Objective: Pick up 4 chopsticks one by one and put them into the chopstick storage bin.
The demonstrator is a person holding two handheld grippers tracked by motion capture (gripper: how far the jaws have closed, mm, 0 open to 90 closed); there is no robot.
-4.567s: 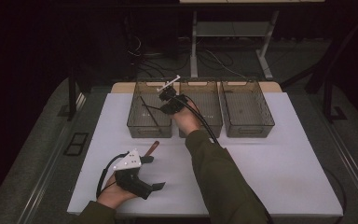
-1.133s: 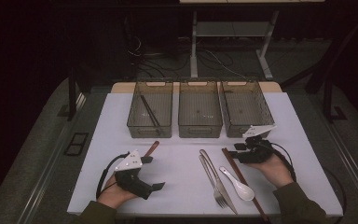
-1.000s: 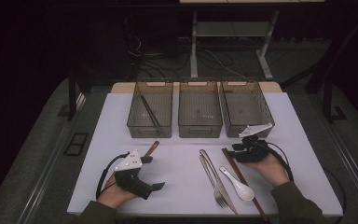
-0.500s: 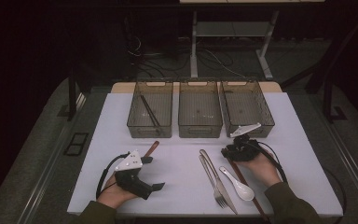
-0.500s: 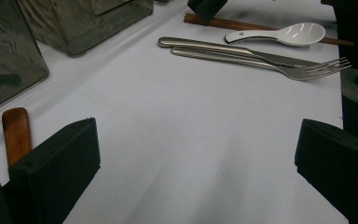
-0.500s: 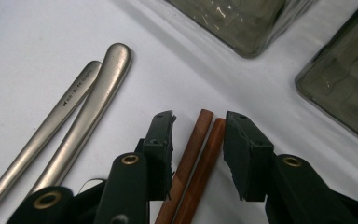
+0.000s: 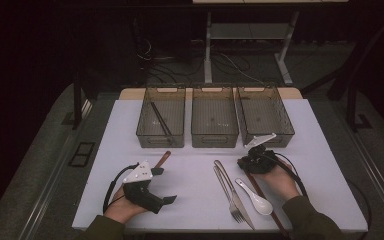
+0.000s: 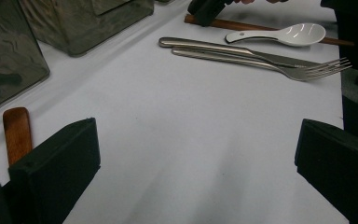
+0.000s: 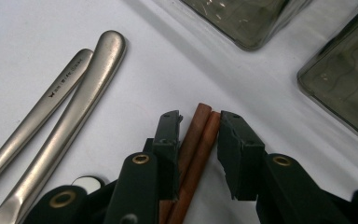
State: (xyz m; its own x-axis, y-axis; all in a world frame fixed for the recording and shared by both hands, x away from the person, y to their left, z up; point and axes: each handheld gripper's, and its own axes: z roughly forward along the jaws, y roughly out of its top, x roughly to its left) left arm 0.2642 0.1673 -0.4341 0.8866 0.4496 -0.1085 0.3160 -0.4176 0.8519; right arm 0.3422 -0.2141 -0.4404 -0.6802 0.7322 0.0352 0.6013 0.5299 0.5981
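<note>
Fingers of the right gripper straddle the upper end of a pair of reddish-brown wooden chopsticks; the jaws have just been closing, the right pad touches the wood, and whether the left pad presses it cannot be told. Left of these fingers lie a steel knife and steel fork, with a white ceramic spoon nearby. Beyond the fingertips stand three smoke-grey plastic bins. Left gripper jaws stand wide apart, released, over the bare white tabletop, beside a brown wooden handle. Around the table, dark floor carries black cables.
</note>
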